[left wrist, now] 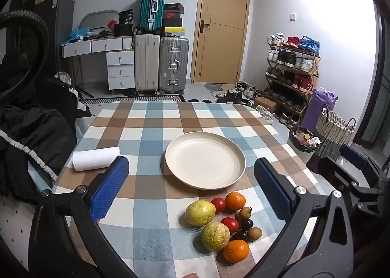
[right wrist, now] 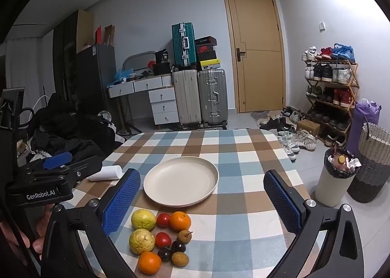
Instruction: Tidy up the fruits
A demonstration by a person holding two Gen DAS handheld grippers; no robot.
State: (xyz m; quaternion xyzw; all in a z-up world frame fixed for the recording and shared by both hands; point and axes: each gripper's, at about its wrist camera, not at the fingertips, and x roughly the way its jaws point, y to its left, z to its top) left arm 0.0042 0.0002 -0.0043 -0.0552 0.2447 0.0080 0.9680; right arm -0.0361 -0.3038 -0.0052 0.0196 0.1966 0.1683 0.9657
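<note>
A cream plate [left wrist: 205, 160] [right wrist: 180, 181] sits empty on the checked tablecloth. In front of it lies a cluster of fruit: two yellow-green guavas [left wrist: 200, 212] [right wrist: 143, 219], two oranges [left wrist: 235, 200] [right wrist: 180, 220], two red tomatoes [left wrist: 218, 204] [right wrist: 163, 220], dark plums [left wrist: 246, 224] [right wrist: 178, 246] and small brown fruits [left wrist: 255, 233] [right wrist: 180, 259]. My left gripper [left wrist: 191, 190] hovers open above the table's near edge, fruit below and between its blue pads. My right gripper [right wrist: 202, 203] is also open, with the fruit low and left between its fingers. Neither holds anything.
A white paper roll [left wrist: 96, 158] [right wrist: 107, 172] lies at the table's left edge. Dark clothes [left wrist: 29, 131] pile up to the left. A bin [right wrist: 337, 176] and a woven basket [right wrist: 373, 163] stand right of the table. Suitcases, drawers and a shoe rack line the far walls.
</note>
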